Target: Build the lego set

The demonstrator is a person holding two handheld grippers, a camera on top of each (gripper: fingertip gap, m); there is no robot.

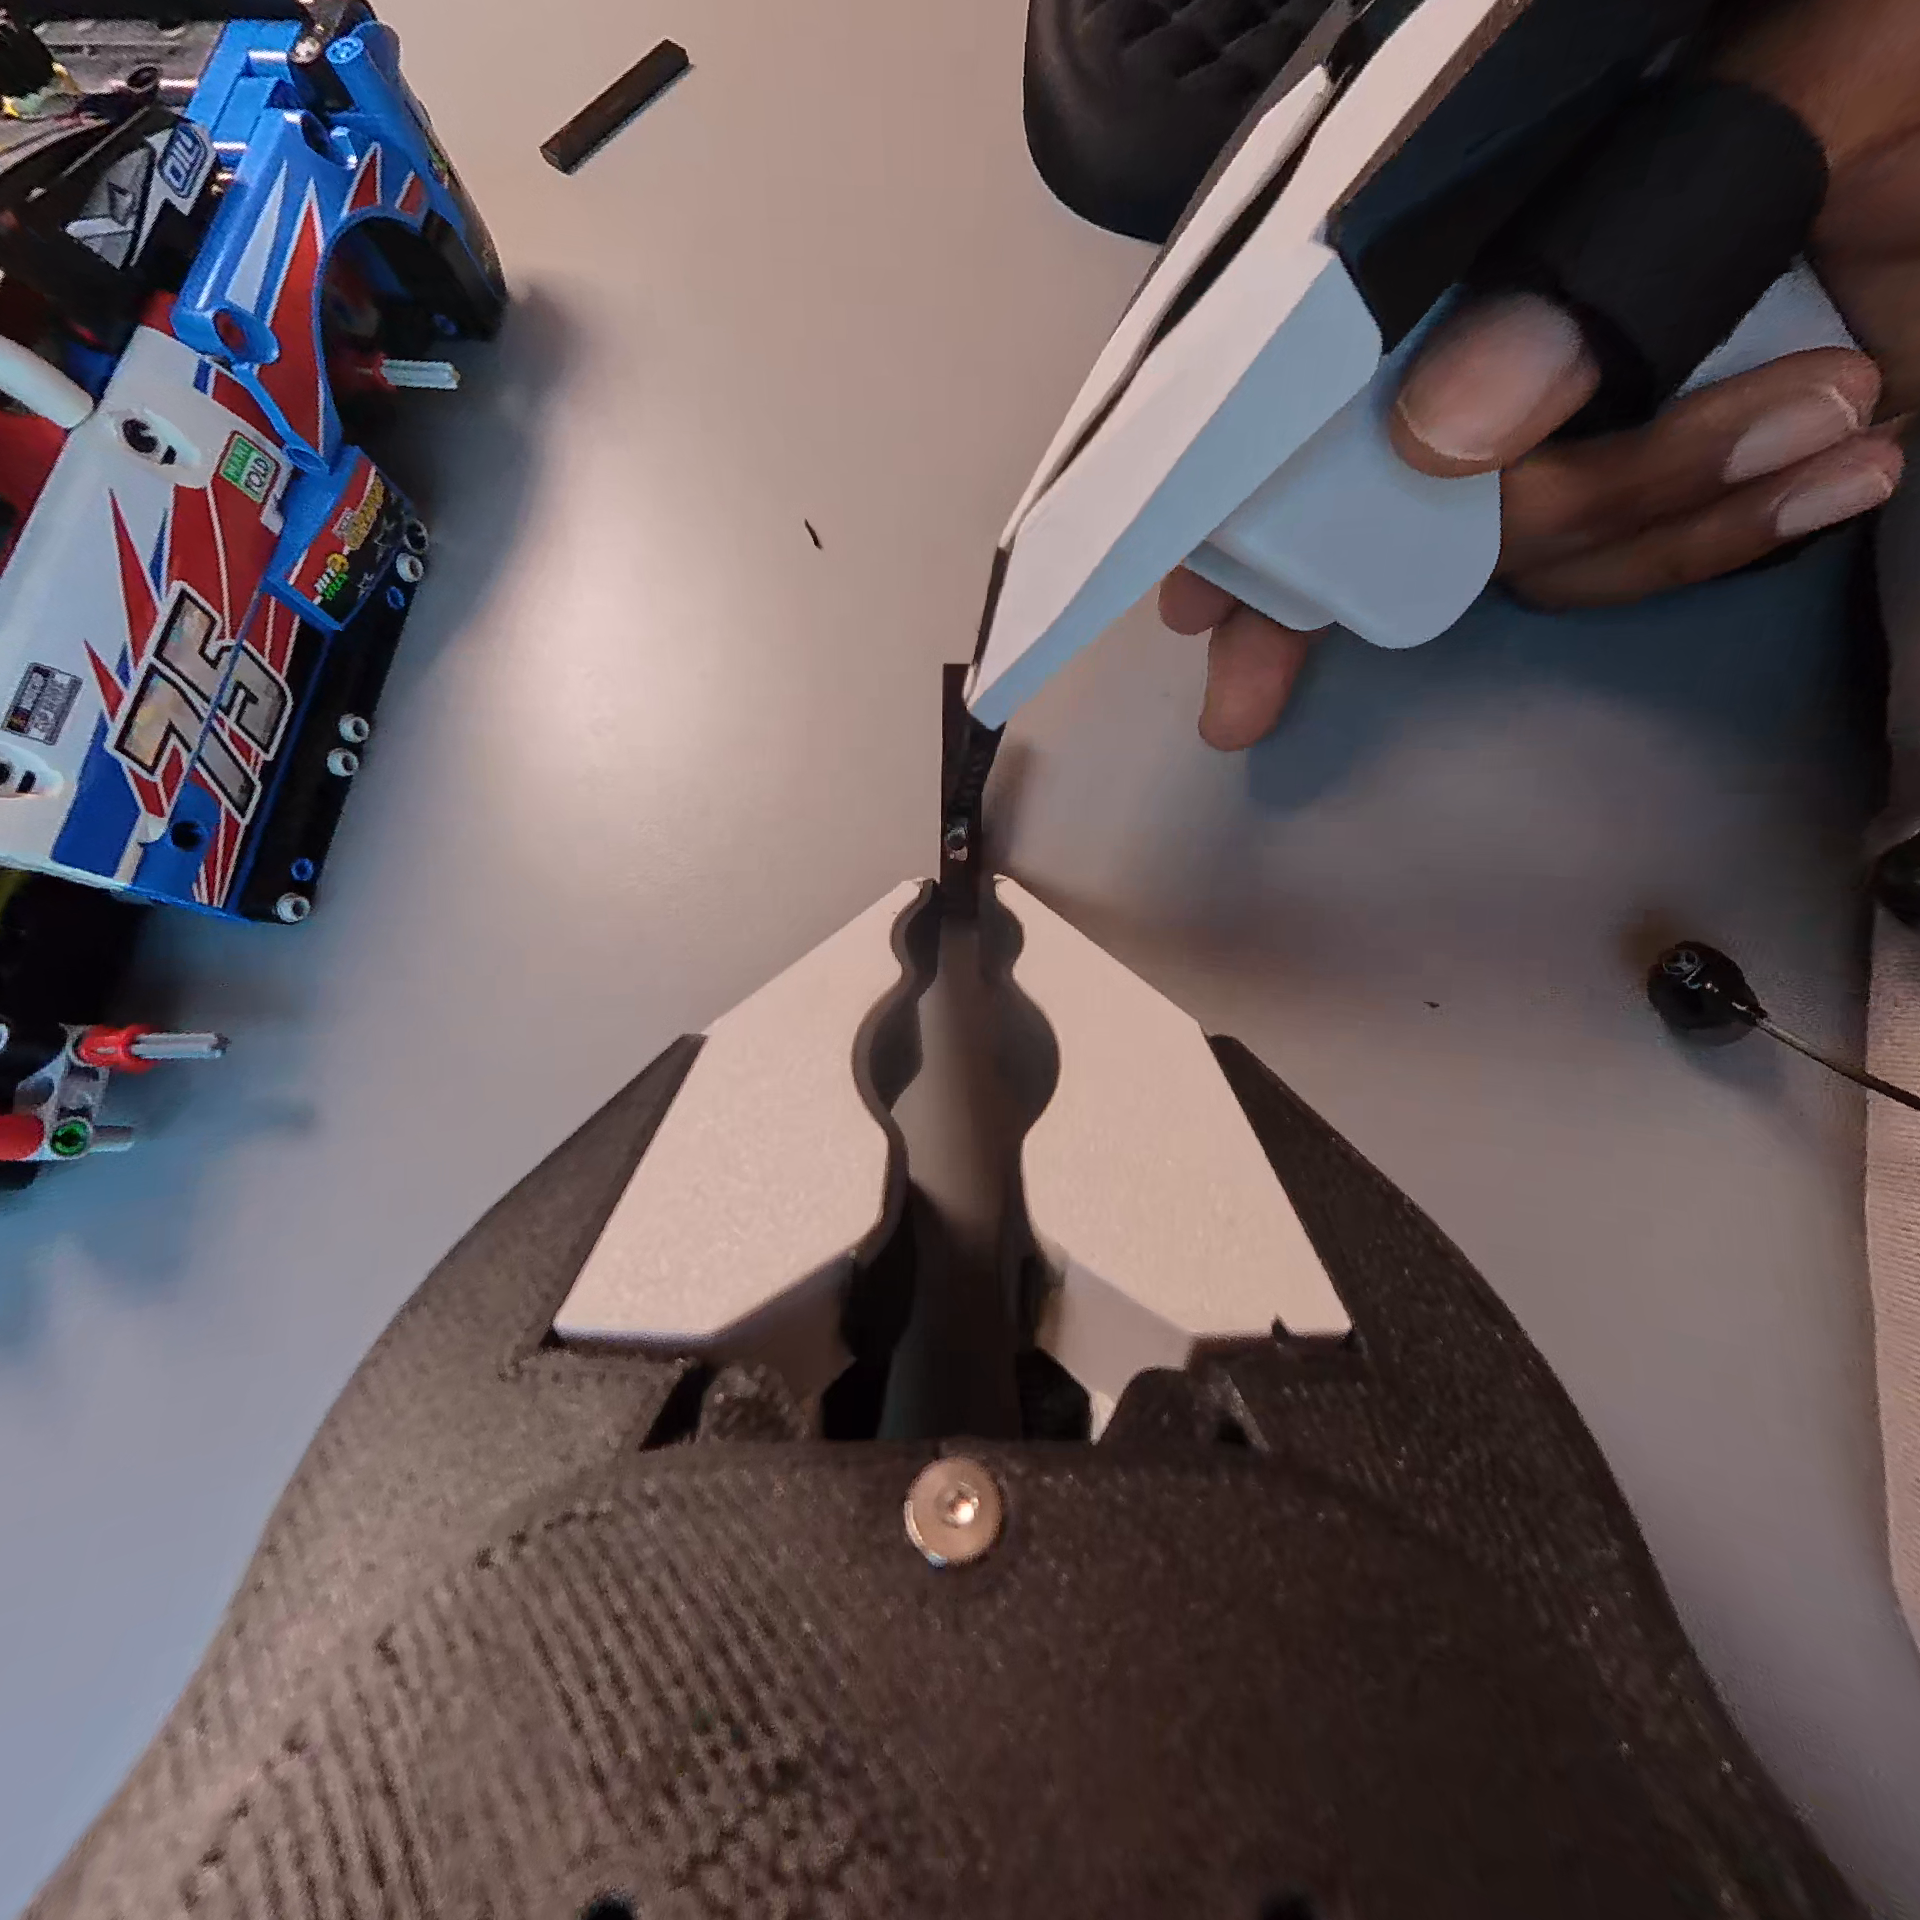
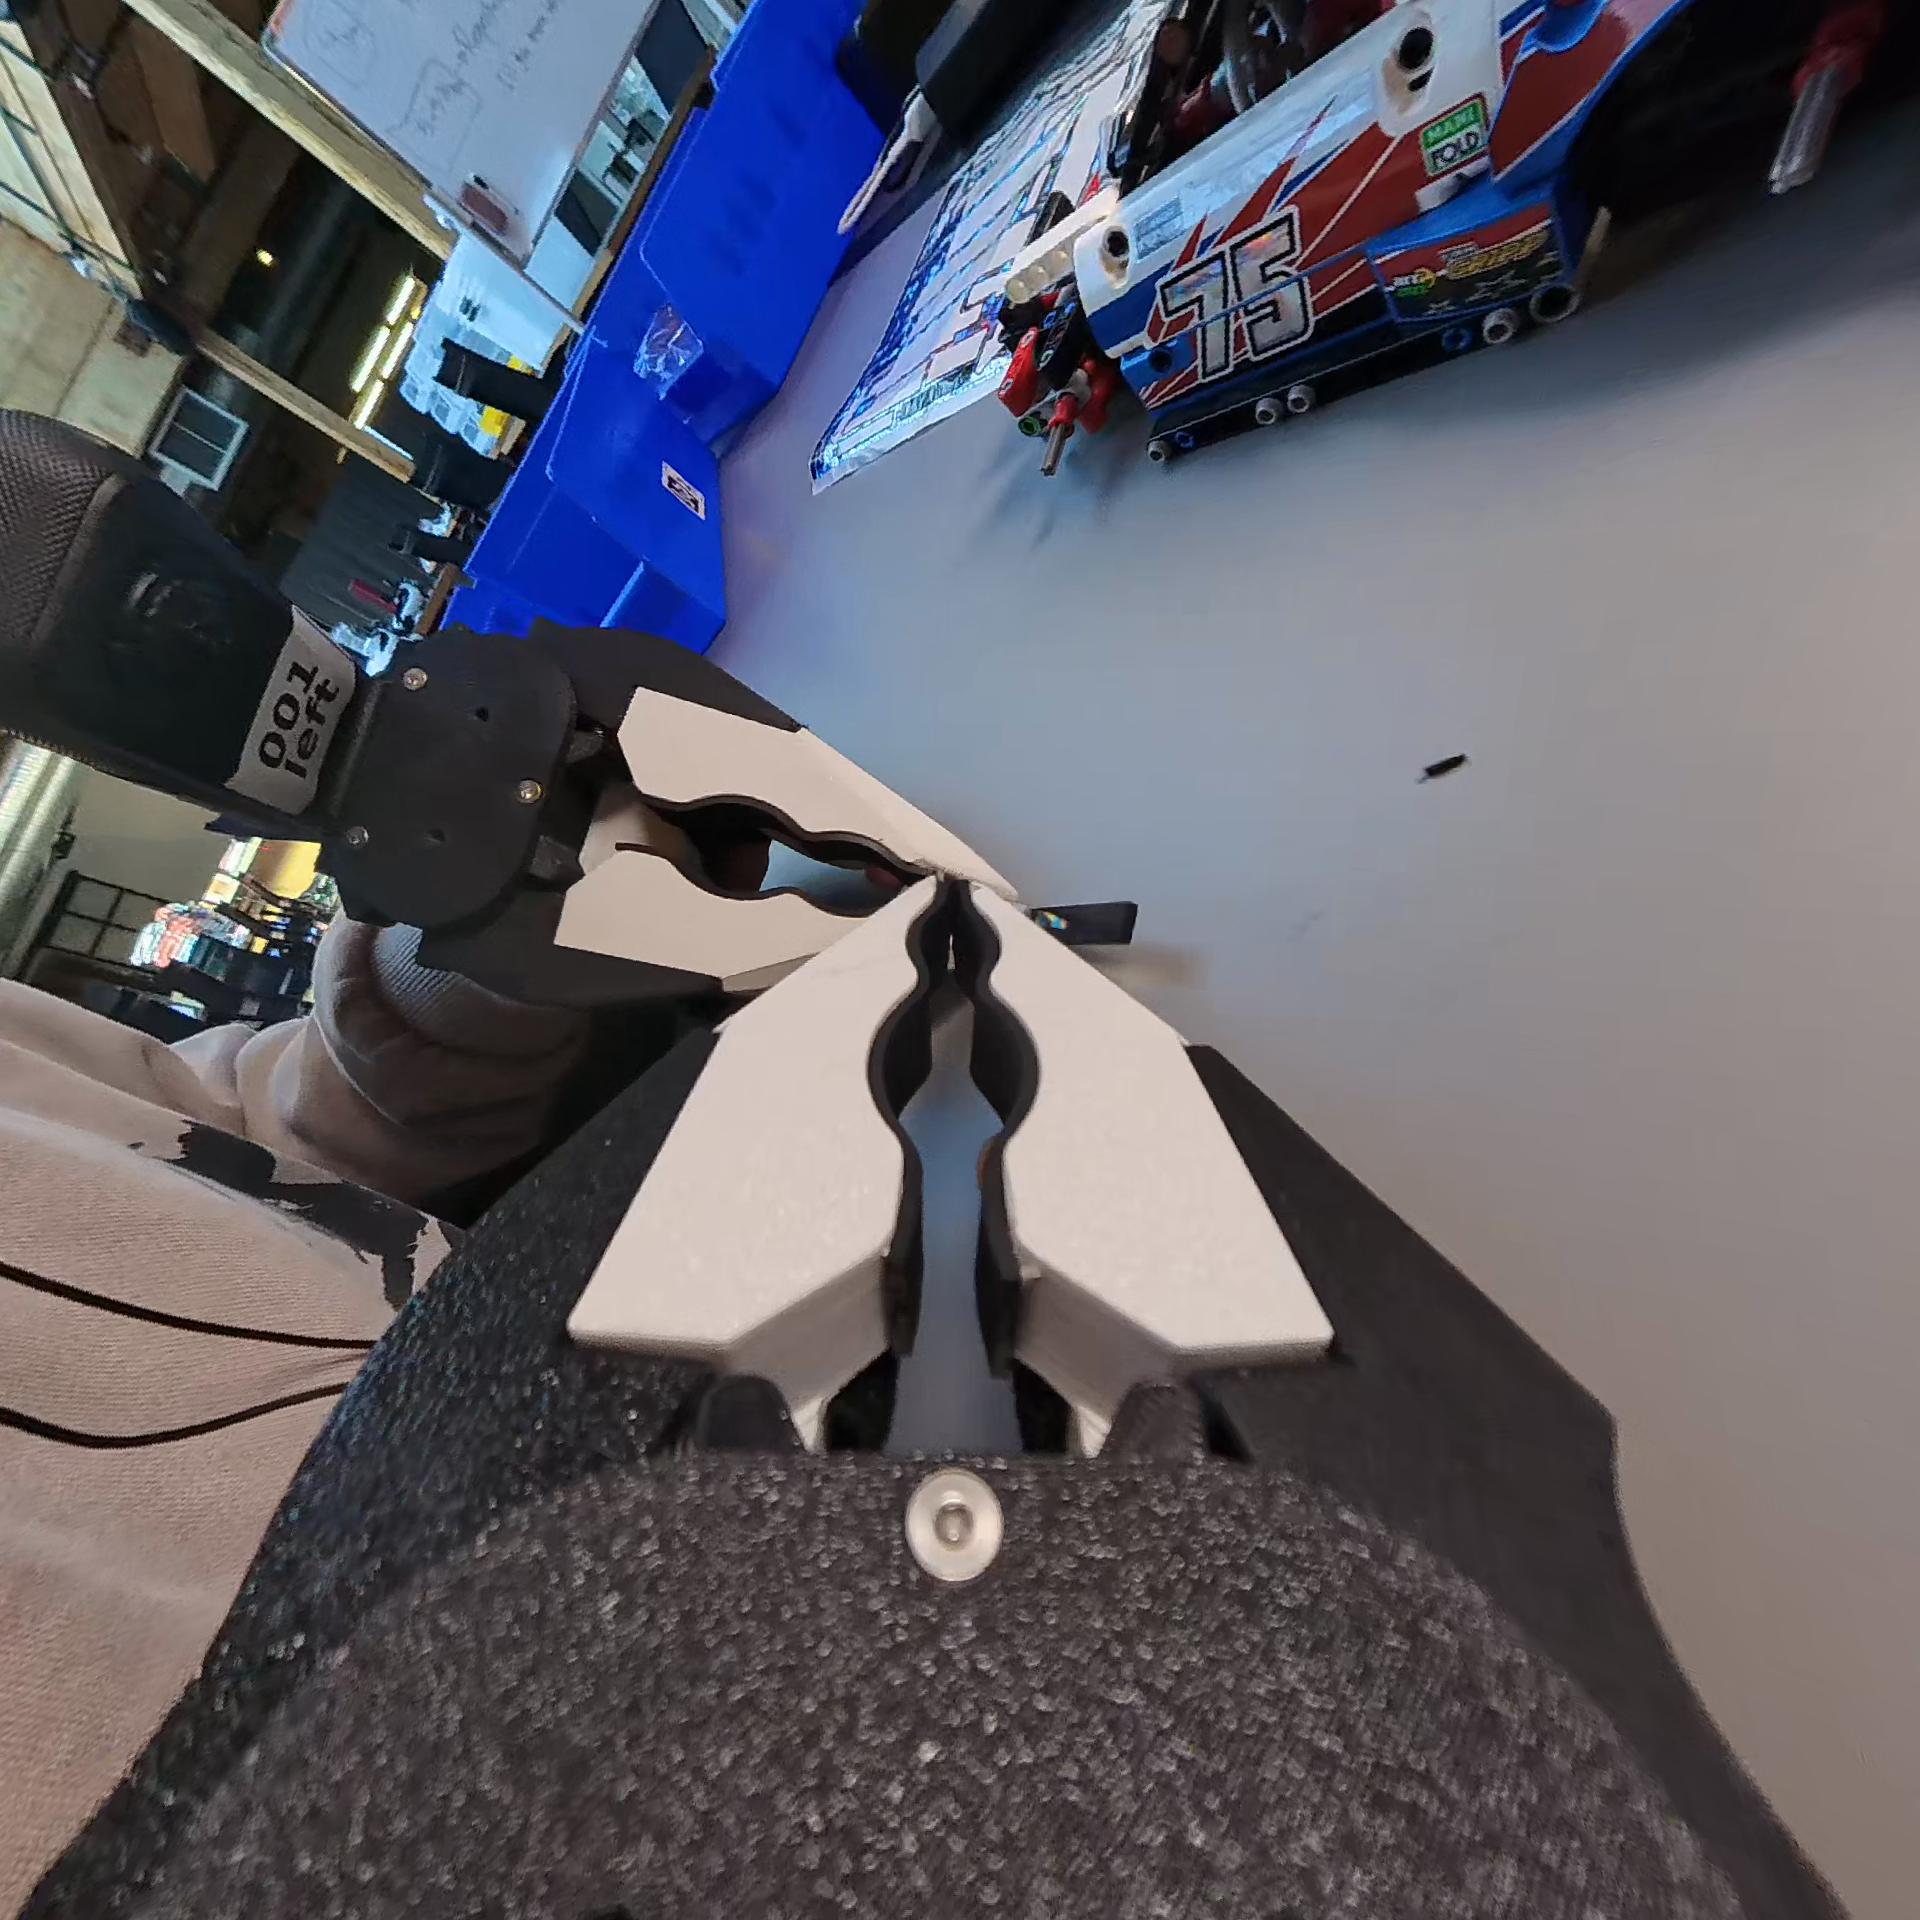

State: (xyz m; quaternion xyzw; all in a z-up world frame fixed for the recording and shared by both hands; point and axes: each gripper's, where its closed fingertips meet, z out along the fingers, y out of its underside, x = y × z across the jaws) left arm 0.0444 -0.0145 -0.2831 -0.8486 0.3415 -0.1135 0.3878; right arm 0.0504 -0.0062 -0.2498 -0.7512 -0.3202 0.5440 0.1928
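My left gripper [image 1: 958,885] is shut on the near end of a thin black Lego beam [image 1: 958,800] and holds it just above the grey table [image 1: 675,675]. My right gripper [image 1: 979,701] comes in from the upper right, held by a hand [image 1: 1579,488]. Its jaws are shut and its tips rest against the beam's far part; I cannot tell whether they clamp it. In the right wrist view my right gripper [image 2: 951,894] meets the left gripper [image 2: 1003,888], and the beam [image 2: 1096,920] sticks out to the right. The blue, white and red Lego race car [image 1: 187,540] [image 2: 1351,239] stands at the left.
A black bar [image 1: 615,104] lies at the far side, and a black tyre [image 1: 1112,114] stands beside it. A small red and grey sub-assembly [image 1: 73,1091] [image 2: 1055,374] sits by the car. The instruction booklet [image 2: 925,322] and blue bins [image 2: 644,436] lie beyond. A small black part on a cord [image 1: 1699,987] is at the right. Left and right tips are no more than a few centimetres apart.
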